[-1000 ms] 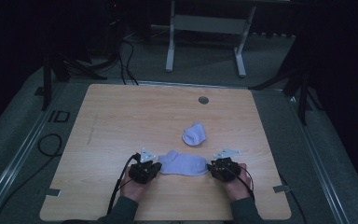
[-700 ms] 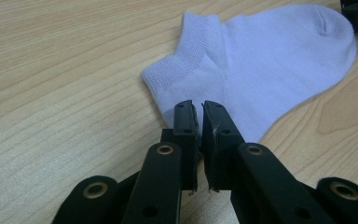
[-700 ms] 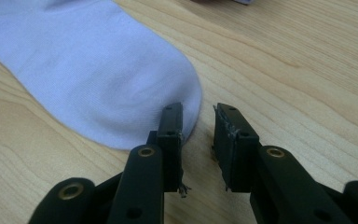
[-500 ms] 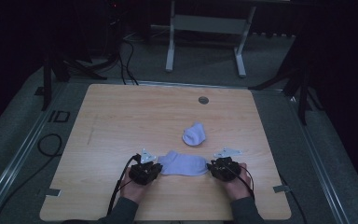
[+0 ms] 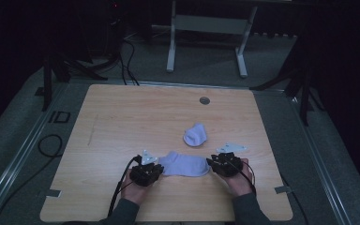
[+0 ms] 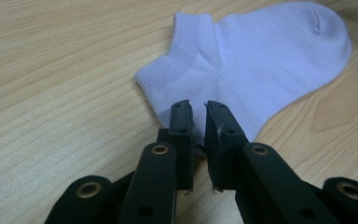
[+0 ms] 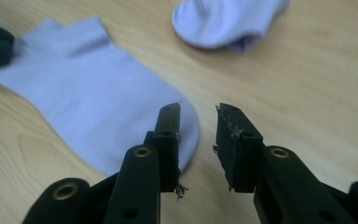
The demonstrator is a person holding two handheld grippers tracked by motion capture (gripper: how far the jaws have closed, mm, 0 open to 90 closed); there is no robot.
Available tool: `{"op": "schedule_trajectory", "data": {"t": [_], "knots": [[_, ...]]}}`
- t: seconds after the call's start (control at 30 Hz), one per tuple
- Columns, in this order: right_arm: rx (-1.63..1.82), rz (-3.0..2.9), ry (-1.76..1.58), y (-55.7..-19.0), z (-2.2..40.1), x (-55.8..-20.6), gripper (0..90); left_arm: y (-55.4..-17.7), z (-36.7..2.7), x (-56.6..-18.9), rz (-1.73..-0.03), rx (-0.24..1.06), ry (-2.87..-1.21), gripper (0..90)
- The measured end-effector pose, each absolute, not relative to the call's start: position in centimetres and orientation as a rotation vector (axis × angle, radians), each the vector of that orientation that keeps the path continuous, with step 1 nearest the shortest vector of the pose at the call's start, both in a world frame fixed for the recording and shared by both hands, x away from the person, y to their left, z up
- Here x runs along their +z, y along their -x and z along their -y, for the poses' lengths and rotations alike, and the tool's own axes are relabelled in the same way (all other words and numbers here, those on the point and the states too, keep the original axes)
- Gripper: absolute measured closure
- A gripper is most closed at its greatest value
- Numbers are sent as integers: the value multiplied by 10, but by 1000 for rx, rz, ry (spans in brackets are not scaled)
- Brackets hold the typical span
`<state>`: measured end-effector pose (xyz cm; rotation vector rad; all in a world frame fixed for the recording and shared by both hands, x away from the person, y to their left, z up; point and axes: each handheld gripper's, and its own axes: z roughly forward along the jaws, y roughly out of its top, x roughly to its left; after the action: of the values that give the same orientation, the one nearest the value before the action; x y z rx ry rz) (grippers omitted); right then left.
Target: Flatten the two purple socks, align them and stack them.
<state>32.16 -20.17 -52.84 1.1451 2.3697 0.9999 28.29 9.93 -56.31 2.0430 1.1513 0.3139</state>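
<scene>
Lavender cotton, thin and limp — the flat sock (image 5: 184,165) lies on the wooden tabletop (image 5: 122,122) in the lower middle of the high view, between the two hands. It should be very light and soft, not fragile, and will sag when lifted, so the ribbed cuff or the toe edge is the best place to pinch. The left hand-held gripper (image 6: 198,109) stands at the heel edge with only a narrow gap; its jaws have just been opening and no longer pinch the cloth. The right hand-held gripper (image 7: 198,114) is spread at the toe end, holding nothing. A second sock (image 5: 195,135), crumpled, lies just above. Compared with the earlier frame, both socks and both hands are in the same places.
</scene>
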Motion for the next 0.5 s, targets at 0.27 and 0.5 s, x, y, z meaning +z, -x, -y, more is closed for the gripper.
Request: {"op": "schedule_trajectory", "data": {"t": [0.27,0.5], "knots": [[984,-2380,-1030,-345,177,-509,705,-283,-100,-563,-1158,294,-2032,782],[986,-2420,-1017,-375,152,-514,705,-283,-100,-563,-1159,291,-2028,779]]}}
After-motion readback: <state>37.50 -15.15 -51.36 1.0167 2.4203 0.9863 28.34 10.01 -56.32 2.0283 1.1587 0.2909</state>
